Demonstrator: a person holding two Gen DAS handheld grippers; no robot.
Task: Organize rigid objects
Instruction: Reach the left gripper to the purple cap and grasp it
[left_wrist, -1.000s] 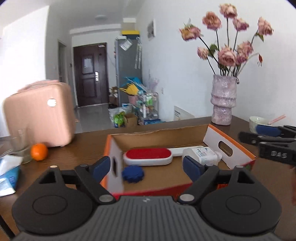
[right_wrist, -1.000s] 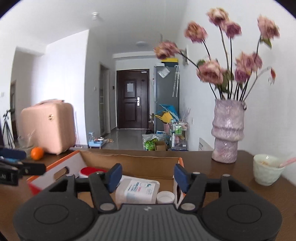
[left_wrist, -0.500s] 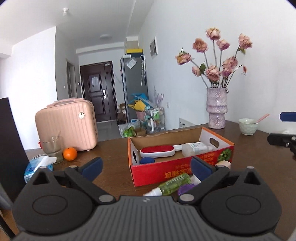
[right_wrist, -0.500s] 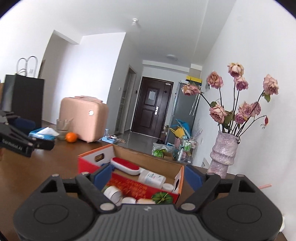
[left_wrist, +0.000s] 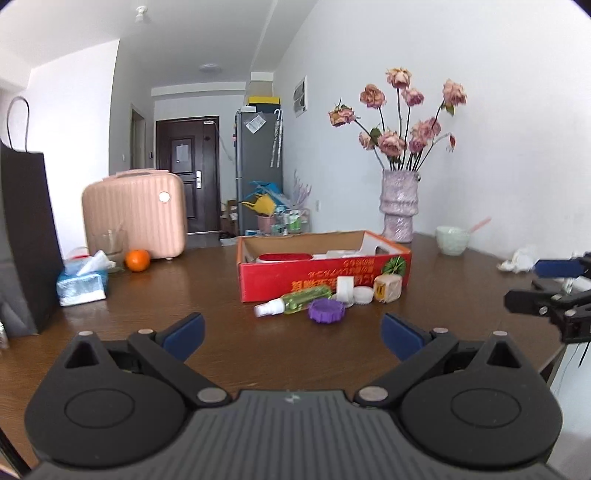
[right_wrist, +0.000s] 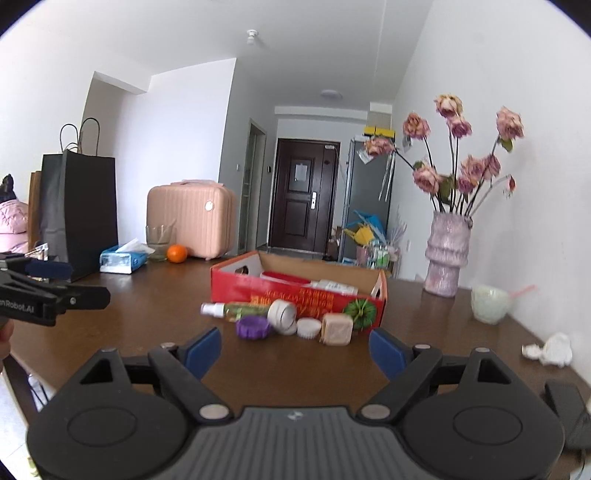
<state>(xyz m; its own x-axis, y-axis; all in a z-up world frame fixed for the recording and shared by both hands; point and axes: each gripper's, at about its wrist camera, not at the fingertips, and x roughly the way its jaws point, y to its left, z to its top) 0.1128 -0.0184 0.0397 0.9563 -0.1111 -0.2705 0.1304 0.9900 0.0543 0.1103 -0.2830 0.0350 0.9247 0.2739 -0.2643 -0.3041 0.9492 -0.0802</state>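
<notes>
Purple ribbed cap (right_wrist: 252, 327) is lying before the red carton (right_wrist: 295, 295); rigid, light, likely graspable across its rim. Both left gripper (left_wrist: 291, 332) and right gripper (right_wrist: 294, 349) are hovering, spread apart, empty.

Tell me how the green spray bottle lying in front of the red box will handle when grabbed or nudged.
The green spray bottle lies on its side on the table, so a nudge would probably roll it. It looks like smooth clear plastic, likely light and a bit slippery. Its white nozzle end seems narrower; gripping the body looks safer.
</notes>
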